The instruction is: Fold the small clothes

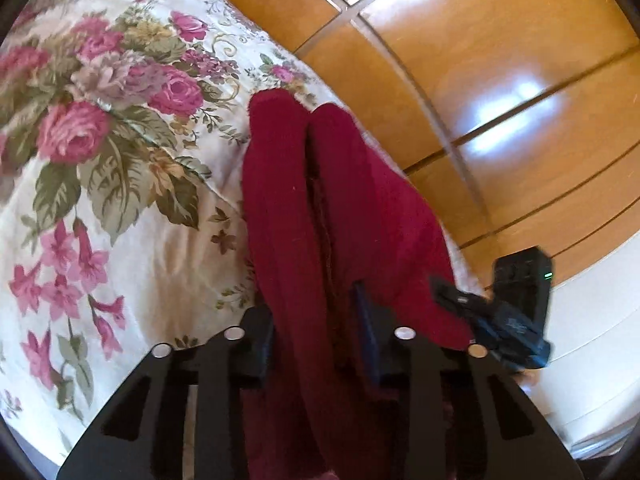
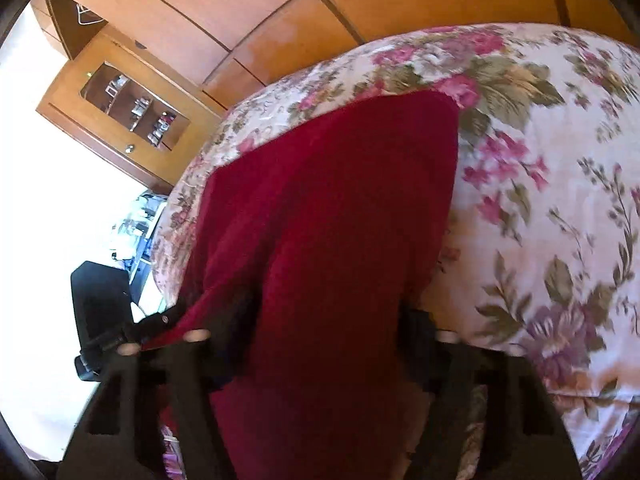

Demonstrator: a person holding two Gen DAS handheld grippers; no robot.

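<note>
Wooden wardrobe doors [image 1: 460,60] fill the background, glossy with window light, and in front of them lies a bed under a floral cover [image 1: 100,140]. On that cover, close to its edge, a dark red garment [image 1: 320,200] is stretched out, two long parts lying side by side with a narrow gap between them. The left gripper [image 1: 320,344] has the near end of the cloth running between its fingers, which press on it from both sides. The right gripper [image 2: 320,340] grasps the garment too: red cloth [image 2: 328,220] bunches between its fingers and spreads away over the cover [image 2: 540,200]. From the left, the other gripper [image 2: 104,320] shows at the cloth's edge. Beyond stands a glass-fronted cabinet [image 2: 132,108].
</note>
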